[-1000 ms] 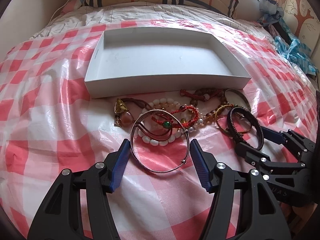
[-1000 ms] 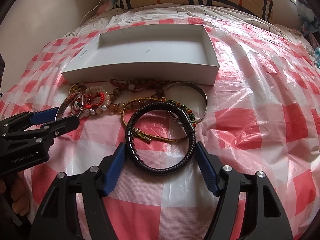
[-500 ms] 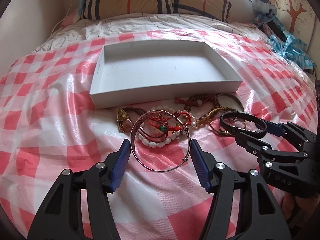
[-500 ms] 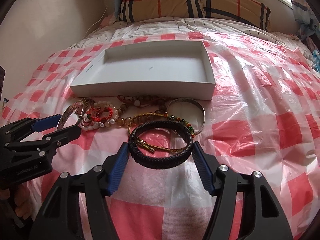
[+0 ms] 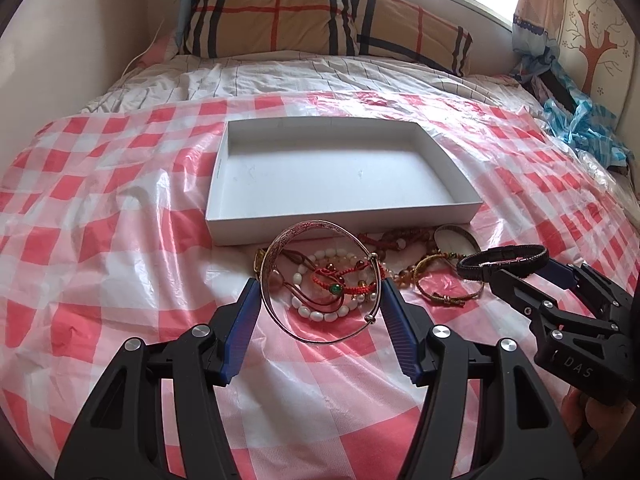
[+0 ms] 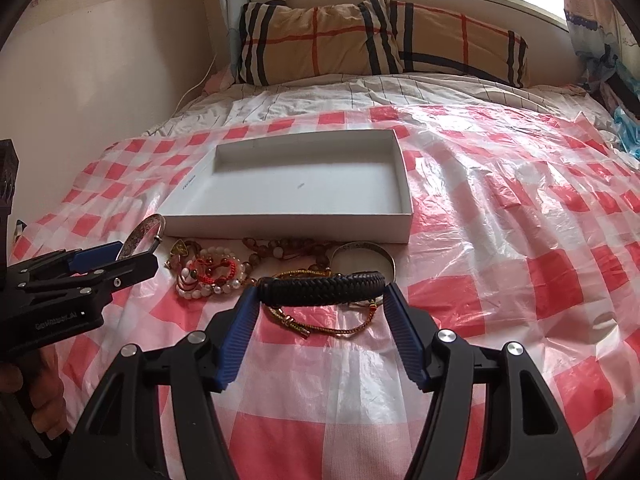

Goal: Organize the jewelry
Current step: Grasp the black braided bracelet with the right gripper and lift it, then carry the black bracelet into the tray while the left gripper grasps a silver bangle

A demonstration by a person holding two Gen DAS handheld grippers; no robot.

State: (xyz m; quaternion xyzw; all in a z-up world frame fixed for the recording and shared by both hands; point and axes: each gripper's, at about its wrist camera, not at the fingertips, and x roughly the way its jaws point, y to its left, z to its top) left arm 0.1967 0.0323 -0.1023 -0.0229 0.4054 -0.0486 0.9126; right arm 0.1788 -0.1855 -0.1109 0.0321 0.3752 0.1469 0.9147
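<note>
My left gripper is shut on a thin silver bangle, which hangs tilted above the sheet. A black braided bracelet is pinched edge-on between the blue pads of my right gripper, also off the sheet. Below them a pile remains: a pearl bracelet, a red cord bracelet, a gold cord bracelet, brown beads and a silver cuff. Just beyond the pile lies an empty white box. In the left wrist view the right gripper shows at the right with the black bracelet.
A red-and-white checked plastic sheet covers the bed. A plaid pillow lies at the head under a window. Crumpled blue plastic sits at the bed's right edge. A wall runs along the left side.
Both grippers have risen, each carrying its bracelet up off the sheet. The views have tipped upward, so the pillow and window now show.
</note>
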